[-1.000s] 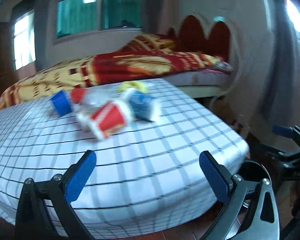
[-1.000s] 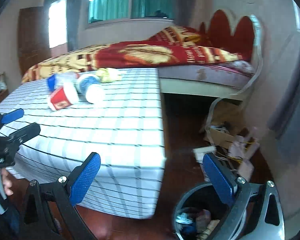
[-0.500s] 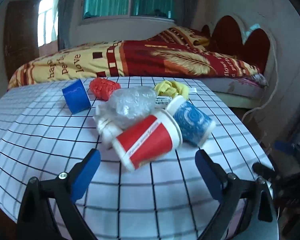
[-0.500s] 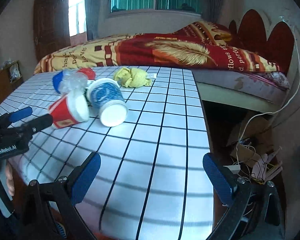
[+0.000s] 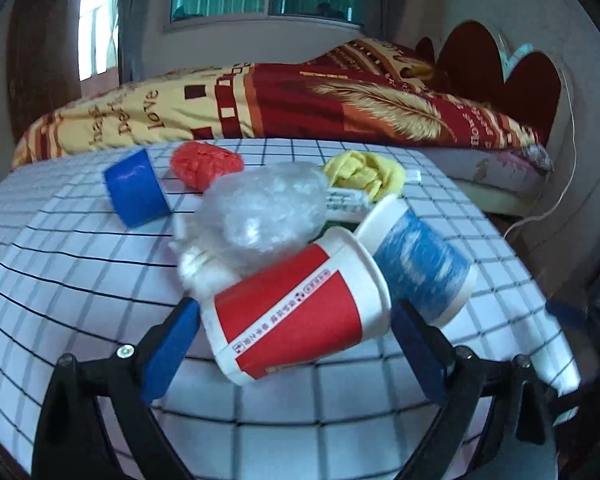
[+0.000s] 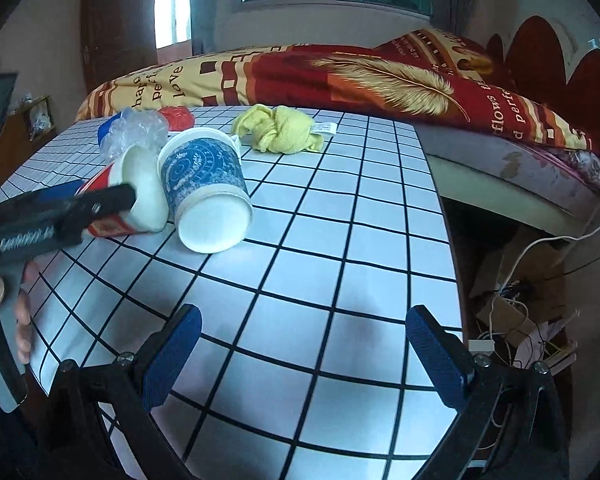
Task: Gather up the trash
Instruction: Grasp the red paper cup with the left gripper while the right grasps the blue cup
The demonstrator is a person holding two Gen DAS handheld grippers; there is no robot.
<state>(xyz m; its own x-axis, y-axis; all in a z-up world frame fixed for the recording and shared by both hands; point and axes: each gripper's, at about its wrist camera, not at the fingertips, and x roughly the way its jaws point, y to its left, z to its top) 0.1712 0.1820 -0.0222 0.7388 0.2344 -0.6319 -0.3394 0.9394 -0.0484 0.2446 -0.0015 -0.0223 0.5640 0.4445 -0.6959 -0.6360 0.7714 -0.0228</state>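
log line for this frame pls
left gripper: open, straddling red cup lying on table | right gripper: open, empty

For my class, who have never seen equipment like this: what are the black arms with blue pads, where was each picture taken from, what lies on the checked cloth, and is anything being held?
No robot here: a person holds a two-finger grabber in each hand, with a camera on each looking along its fingers.

One picture comes from the left gripper, the other from the right gripper. Both are open and hold nothing.

On the checked table lie a red paper cup and a blue paper cup, both on their sides, plus a crumpled clear plastic bag, a small blue cup, a red wad and a knotted yellow cloth.

The left gripper's fingers sit either side of the red cup, not yet closed.
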